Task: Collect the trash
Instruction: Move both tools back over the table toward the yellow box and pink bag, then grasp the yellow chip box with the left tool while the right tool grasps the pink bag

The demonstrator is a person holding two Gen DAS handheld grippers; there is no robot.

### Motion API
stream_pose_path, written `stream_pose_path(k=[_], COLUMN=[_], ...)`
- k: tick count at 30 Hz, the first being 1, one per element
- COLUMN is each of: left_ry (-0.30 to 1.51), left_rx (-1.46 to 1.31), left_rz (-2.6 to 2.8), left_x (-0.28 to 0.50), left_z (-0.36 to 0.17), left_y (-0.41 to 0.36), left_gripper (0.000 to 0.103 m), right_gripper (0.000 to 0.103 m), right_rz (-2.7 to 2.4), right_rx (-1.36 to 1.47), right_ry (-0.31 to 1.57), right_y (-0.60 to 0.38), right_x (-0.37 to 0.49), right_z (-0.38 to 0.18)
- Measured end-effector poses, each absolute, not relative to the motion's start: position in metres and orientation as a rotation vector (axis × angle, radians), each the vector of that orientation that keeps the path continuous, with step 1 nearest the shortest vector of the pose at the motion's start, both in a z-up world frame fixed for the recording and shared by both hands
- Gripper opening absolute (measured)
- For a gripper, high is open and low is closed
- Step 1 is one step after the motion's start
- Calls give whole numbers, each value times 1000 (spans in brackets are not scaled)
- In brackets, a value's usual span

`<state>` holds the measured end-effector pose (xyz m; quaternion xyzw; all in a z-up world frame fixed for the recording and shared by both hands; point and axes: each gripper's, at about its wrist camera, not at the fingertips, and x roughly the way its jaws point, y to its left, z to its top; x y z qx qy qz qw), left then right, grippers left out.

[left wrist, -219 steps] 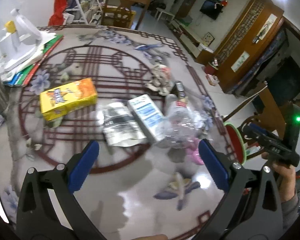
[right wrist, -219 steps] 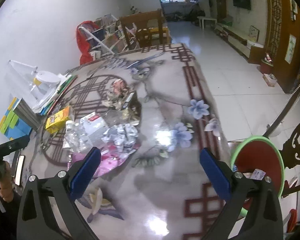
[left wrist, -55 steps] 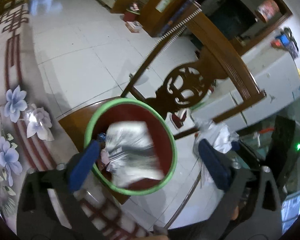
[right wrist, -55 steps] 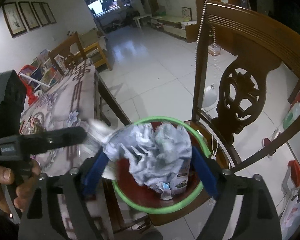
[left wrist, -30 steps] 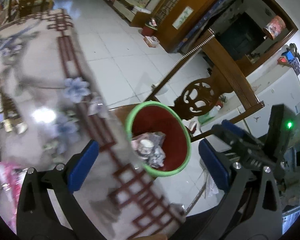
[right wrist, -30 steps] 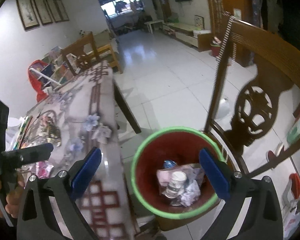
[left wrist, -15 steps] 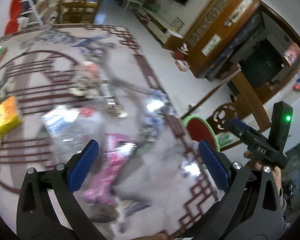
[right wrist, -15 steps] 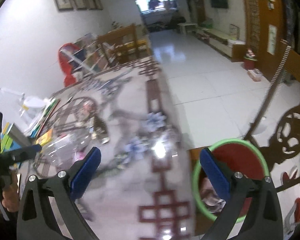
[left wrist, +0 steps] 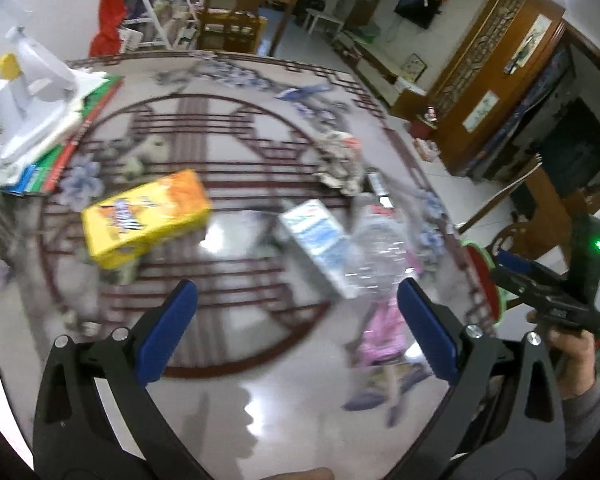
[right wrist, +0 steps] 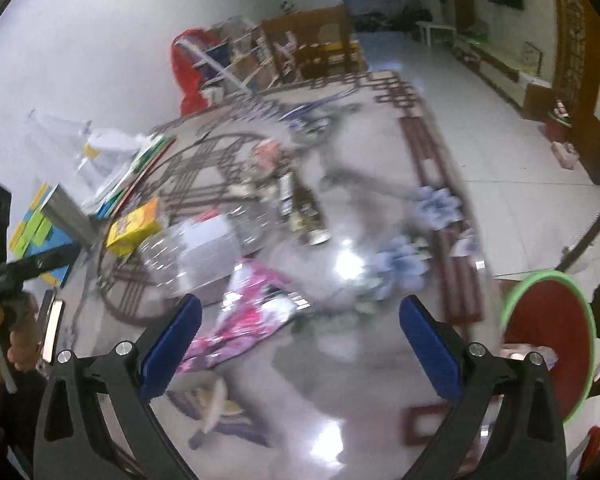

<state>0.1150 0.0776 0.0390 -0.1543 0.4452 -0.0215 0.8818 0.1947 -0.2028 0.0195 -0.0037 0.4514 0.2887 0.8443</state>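
Both views are blurred by motion. Trash lies on the patterned table: a yellow box [left wrist: 146, 218] [right wrist: 134, 230], a white and blue carton [left wrist: 320, 240], a clear plastic bottle [left wrist: 376, 256] [right wrist: 172, 256], a pink wrapper [left wrist: 382, 332] [right wrist: 252, 312] and a crumpled paper wad [left wrist: 338, 162]. My left gripper [left wrist: 296, 336] is open and empty above the table, short of the carton and bottle. My right gripper [right wrist: 300, 348] is open and empty above the pink wrapper. The red bin with a green rim [right wrist: 548, 340] [left wrist: 482, 280] stands past the table's right edge.
A white appliance on stacked books [left wrist: 32, 92] sits at the table's far left. A phone [right wrist: 52, 332] lies at the near left edge. A carved wooden chair [left wrist: 516, 236] stands by the bin. Shelves and a red cloth [right wrist: 188, 72] are beyond the table.
Both grippers have swung from over the bin back to the table. The silver wrapper and crumpled paper they held earlier now lie in the bin. Both grippers are empty.
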Motion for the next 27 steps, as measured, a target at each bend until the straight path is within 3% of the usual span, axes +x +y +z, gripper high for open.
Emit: stream_pose_path(k=[13, 27], left_ry=[986, 1138], left_rx=[-243, 93], left_rz=[-6, -66], left_x=[120, 182], left_z=[16, -31], left_y=[141, 169], left_gripper=[98, 98], right_gripper=[96, 95], right_rz=[617, 447], right_rx=[-20, -4], right_ry=[1079, 1108], right_y=[-142, -123], right_x=[184, 194], right_z=[-22, -57])
